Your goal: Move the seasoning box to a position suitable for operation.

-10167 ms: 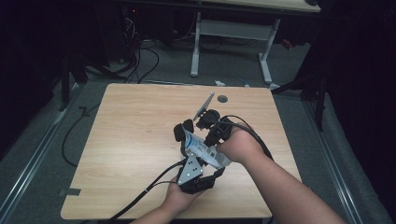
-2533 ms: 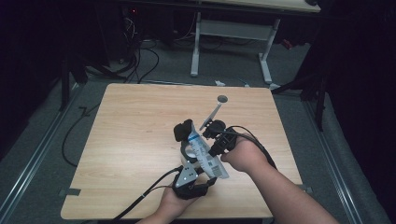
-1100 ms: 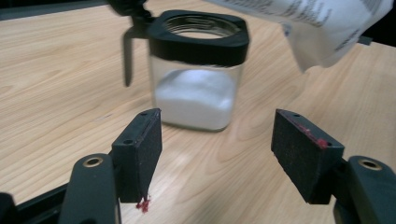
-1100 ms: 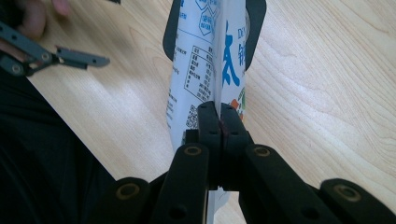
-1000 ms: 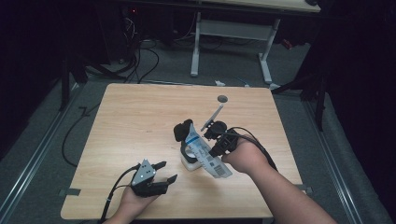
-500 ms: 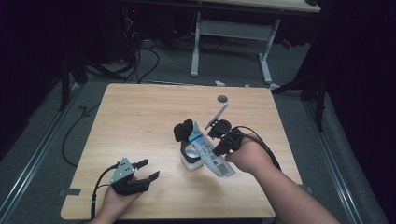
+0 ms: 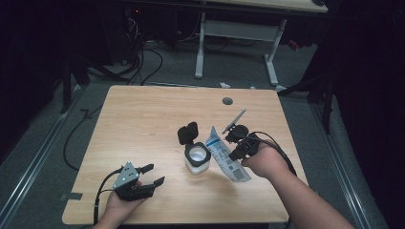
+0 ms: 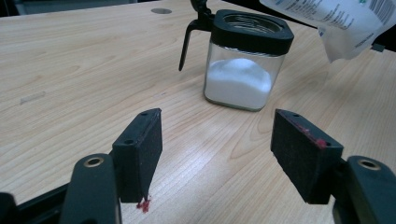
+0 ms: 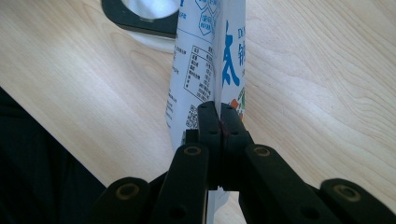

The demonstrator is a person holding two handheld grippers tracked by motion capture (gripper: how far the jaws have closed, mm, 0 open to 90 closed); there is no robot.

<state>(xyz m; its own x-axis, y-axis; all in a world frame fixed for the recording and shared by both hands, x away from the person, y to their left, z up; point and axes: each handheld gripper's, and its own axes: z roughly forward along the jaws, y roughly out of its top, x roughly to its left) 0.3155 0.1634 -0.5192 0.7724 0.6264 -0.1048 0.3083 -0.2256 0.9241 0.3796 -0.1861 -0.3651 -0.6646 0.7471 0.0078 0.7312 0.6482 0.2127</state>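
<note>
A square glass jar [image 7: 197,159] with a black collar and hinged-back lid is seen standing upright near the middle of the wooden bench [image 7: 143,119], part filled with white powder. Just beside the jar, at its right in the high view, a white printed pouch [image 7: 227,155] is held tilted, its upper corner leaning toward the jar's open mouth. The pouch is clamped at its edge by the fully closed right tool [image 9: 219,122]. The left tool [image 7: 152,174] is kept well apart from the jar toward the bench's near left corner, its jaws spread wide with nothing between them.
</note>
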